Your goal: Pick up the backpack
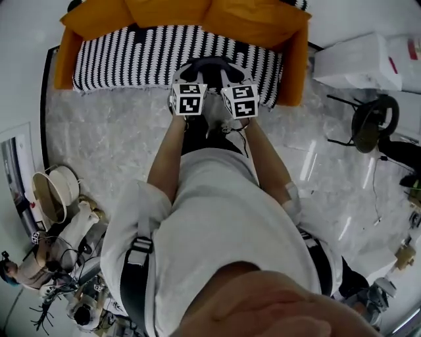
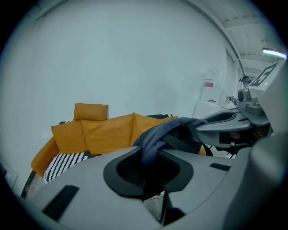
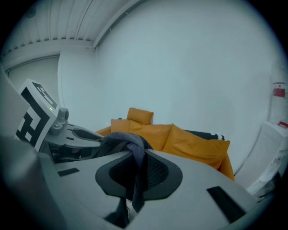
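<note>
Backpack (image 1: pixel 209 64) mostly hidden below; left tongs (image 2: pixel 152 173) and right tongs (image 3: pixel 135 177) clench, seemingly, its straps (image 2: pixel 155 134).

orange sofa (image 1: pixel 92 26) on marble floor (image 1: pixel 125 138)

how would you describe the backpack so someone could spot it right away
Find the orange sofa with the black-and-white striped cover. Just in front of it, the left gripper and right gripper each clamp the backpack by its strap. It is the only dark blue-grey fabric thing against all that orange.
</note>
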The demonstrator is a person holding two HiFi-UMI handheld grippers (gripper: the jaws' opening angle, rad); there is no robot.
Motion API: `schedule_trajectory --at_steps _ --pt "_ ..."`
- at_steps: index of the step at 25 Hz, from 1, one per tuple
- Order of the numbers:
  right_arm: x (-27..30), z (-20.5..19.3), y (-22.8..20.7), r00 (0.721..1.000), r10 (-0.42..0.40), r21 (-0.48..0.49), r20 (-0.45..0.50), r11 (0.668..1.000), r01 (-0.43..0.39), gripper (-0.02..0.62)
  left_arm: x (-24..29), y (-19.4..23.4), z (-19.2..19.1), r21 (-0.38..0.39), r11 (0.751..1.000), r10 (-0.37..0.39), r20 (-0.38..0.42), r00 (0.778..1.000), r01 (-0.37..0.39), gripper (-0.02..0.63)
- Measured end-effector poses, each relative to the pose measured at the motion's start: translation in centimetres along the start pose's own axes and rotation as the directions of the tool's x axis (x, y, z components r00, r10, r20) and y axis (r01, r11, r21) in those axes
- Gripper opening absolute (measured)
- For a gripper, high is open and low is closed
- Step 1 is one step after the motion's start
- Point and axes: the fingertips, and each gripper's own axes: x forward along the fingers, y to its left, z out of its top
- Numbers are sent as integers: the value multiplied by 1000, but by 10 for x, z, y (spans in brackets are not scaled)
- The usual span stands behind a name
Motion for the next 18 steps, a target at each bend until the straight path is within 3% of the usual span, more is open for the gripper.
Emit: schedule_trajectory --at_steps 9,18 --pt "-34 68 -2 990 -6 2 138 1000 6 58 -34 -1 70 43 999 15 138 990 -21 61" --pt "-94 149 -2 955 -5 -32 296 999 15 58 -102 -20 157 94 995 9 318 948 -41 61"
